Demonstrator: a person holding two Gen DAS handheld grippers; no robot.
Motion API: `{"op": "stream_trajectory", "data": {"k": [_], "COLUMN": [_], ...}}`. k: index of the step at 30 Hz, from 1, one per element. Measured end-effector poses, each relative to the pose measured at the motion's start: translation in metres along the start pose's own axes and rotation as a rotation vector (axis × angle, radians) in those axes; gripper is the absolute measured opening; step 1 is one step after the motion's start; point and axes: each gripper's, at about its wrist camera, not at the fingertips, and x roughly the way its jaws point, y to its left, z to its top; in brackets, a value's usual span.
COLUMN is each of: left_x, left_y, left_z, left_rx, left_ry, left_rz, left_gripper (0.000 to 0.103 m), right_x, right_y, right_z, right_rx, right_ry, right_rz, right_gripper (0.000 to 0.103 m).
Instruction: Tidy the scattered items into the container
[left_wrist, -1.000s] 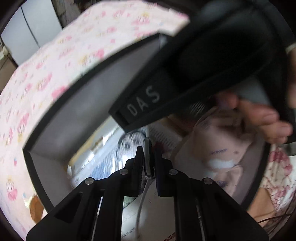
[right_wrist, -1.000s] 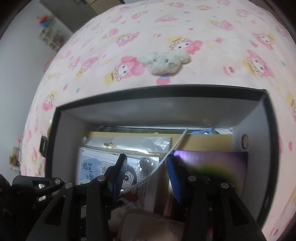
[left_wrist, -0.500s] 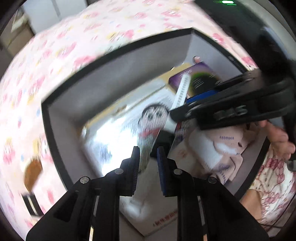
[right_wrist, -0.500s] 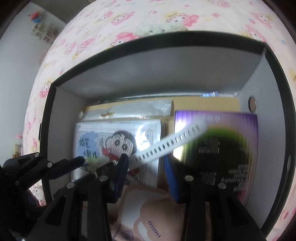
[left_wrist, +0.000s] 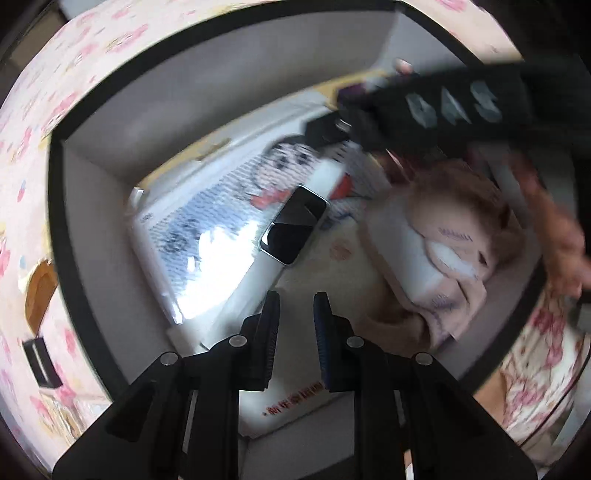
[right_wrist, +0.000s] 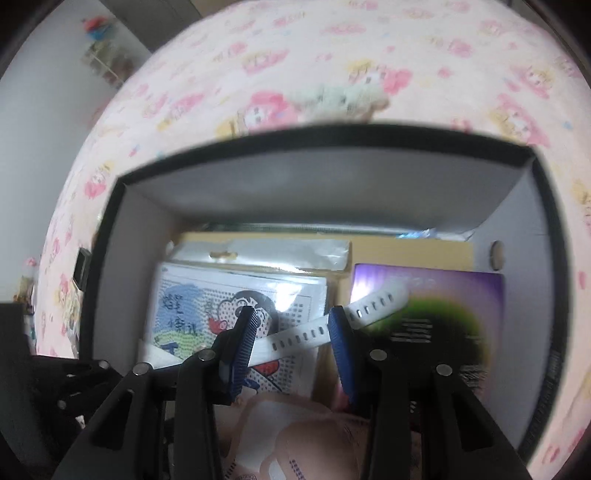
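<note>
A smartwatch (left_wrist: 293, 225) with a white strap lies face up on a cartoon packet (left_wrist: 221, 206) inside the black box (left_wrist: 55, 221) with grey inner walls. My left gripper (left_wrist: 295, 306) points straight down just above the watch's lower strap end. It is open by a narrow gap with nothing between its pads. In the right wrist view the white strap (right_wrist: 295, 336) runs crosswise under my right gripper (right_wrist: 291, 321). That gripper is open, and its blue pads do not press the strap. The right gripper's black body (left_wrist: 443, 107) reaches in from the upper right.
The box (right_wrist: 332, 133) also holds the cartoon packet (right_wrist: 192, 314), a purple booklet (right_wrist: 443, 291) and a pink soft pouch (left_wrist: 443, 236). A pale plush toy (right_wrist: 340, 99) lies on the pink sheet behind the box. A small black item (left_wrist: 38, 362) lies left of it. A hand (left_wrist: 554, 229) is at the right.
My left gripper, which was shut on the watch strap, has let it go and rolled. The watch now lies on the cartoon packet. The strap has settled lower under the right fingers.
</note>
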Motion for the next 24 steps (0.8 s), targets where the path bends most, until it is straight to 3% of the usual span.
{"op": "stream_trajectory", "data": {"k": [5,14,20,22,24], "left_x": [-0.002,-0.002,-0.011,-0.003,0.0], "left_y": [0.015,0.042,0.049,0.053,0.061], "left_z": [0.018,0.042,0.03,0.017,0.037], "left_rx": [-0.066,-0.146,-0.18,-0.198,-0.21], "left_ry": [-0.001,-0.089,-0.162,-0.161,-0.141], "left_rz": [0.008,0.007,-0.047,-0.059,-0.05], "left_gripper": [0.018,0.018,0.023,0.023,0.023], "right_x": [-0.01,-0.009,-0.042,-0.043,-0.032], "right_y": [-0.004,-0.02,-0.012,-0.007,-0.007], "right_z": [0.0,-0.002,-0.005,-0.007,-0.008], "right_rx": [0.031,0.094,0.053,0.02,0.024], "right_ry": [-0.003,0.01,-0.123,-0.107,-0.053], "right_rz": [0.0,-0.025,-0.062,-0.067,-0.064], "right_gripper": [0.036,0.037,0.037,0.037,0.037]}}
